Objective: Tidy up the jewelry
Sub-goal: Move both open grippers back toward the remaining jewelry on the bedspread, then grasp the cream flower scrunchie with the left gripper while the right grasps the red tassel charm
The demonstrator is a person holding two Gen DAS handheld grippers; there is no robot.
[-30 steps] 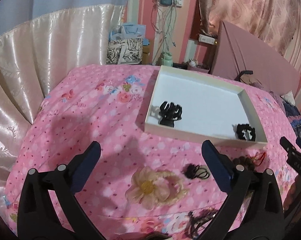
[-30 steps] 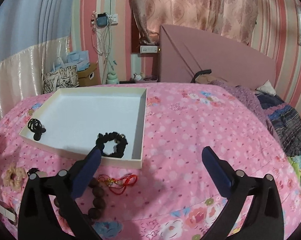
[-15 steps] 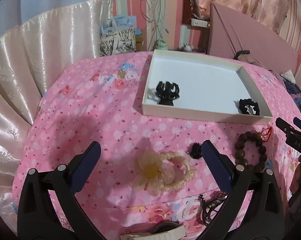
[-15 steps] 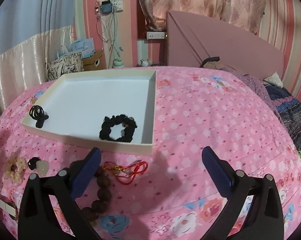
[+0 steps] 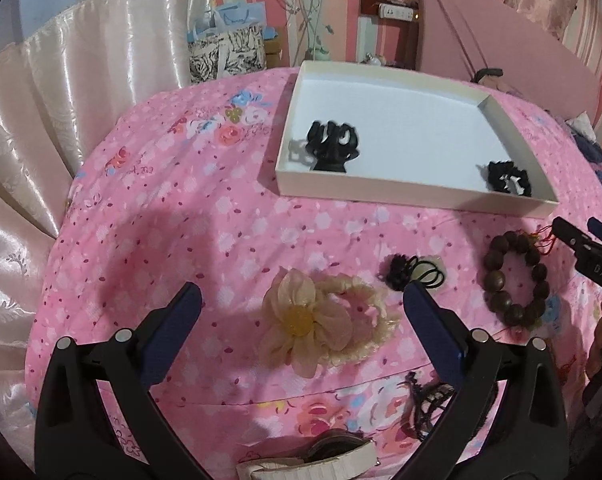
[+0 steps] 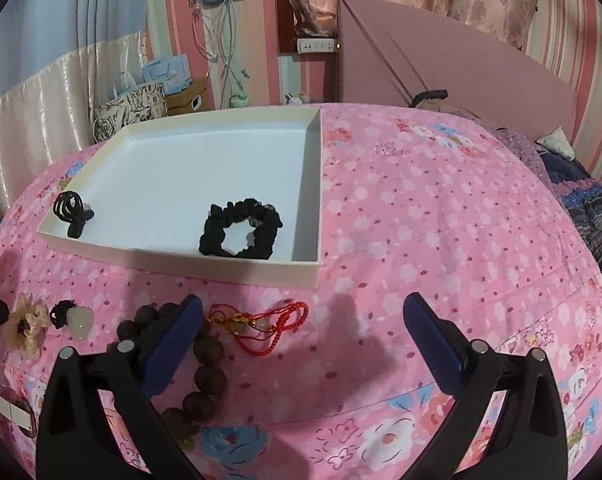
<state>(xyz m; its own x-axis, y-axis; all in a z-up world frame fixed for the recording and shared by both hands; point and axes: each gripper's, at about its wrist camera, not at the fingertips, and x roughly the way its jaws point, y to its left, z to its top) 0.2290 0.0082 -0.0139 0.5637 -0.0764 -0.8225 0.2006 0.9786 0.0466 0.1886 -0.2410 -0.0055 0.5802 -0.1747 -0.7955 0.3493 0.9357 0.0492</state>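
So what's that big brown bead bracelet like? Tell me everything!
The bead bracelet is a loop of round, dark brown beads that look like polished wood, some bigger than others. It lies flat on the pink flowery bedspread, outside the white box, just in front of its near wall. A red cord with small gold and pale charms lies right beside it. In the right wrist view one finger of the open right gripper hides part of the loop. Nothing is holding it.

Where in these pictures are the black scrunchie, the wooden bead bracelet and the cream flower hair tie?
black scrunchie [image 6: 241,229]: right wrist view, on its ruffled fabric ring, left side.
wooden bead bracelet [image 5: 496,281]: left wrist view, on a large bead.
cream flower hair tie [image 5: 301,317]: left wrist view, on the flower's yellow centre.
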